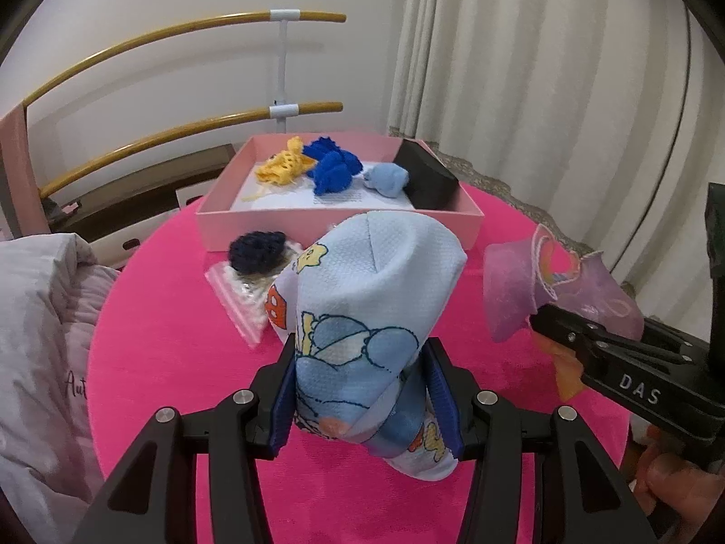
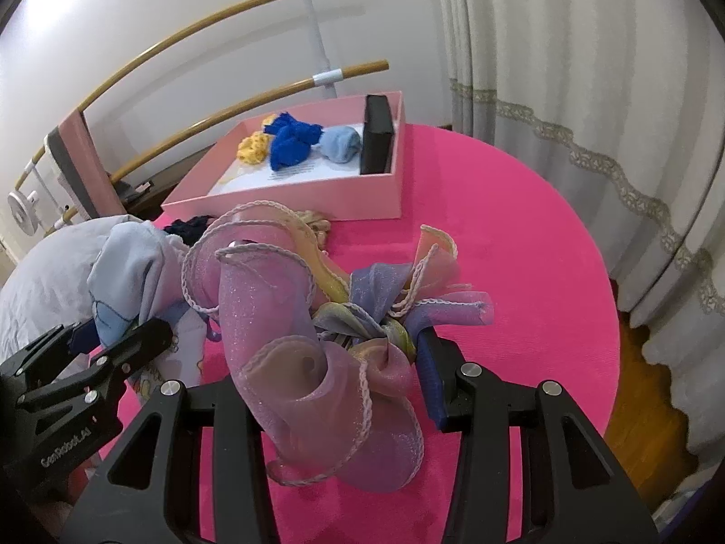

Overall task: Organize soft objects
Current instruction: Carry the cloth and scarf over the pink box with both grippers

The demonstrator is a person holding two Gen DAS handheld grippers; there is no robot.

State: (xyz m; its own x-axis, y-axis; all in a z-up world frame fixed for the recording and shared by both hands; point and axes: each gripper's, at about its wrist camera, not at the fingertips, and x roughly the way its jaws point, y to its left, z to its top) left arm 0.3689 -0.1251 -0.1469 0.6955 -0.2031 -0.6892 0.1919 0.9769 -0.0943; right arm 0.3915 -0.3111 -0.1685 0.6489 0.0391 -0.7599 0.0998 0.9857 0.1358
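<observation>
Light-blue cartoon-printed cloth [image 1: 362, 317], frame centre, sits pinched in the left gripper [image 1: 362, 390]; the right gripper [image 2: 335, 390], marked "DAS", clamps the iridescent pink-purple organza ribbon [image 2: 290, 317].

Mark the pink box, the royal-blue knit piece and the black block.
pink box [image 1: 340, 224], left wrist view, front wall.
royal-blue knit piece [image 1: 333, 167], left wrist view, its middle.
black block [image 2: 377, 136], right wrist view, broad face.

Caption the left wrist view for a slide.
Left gripper clamps a blue printed cloth above the pink table, pink box behind.
</observation>
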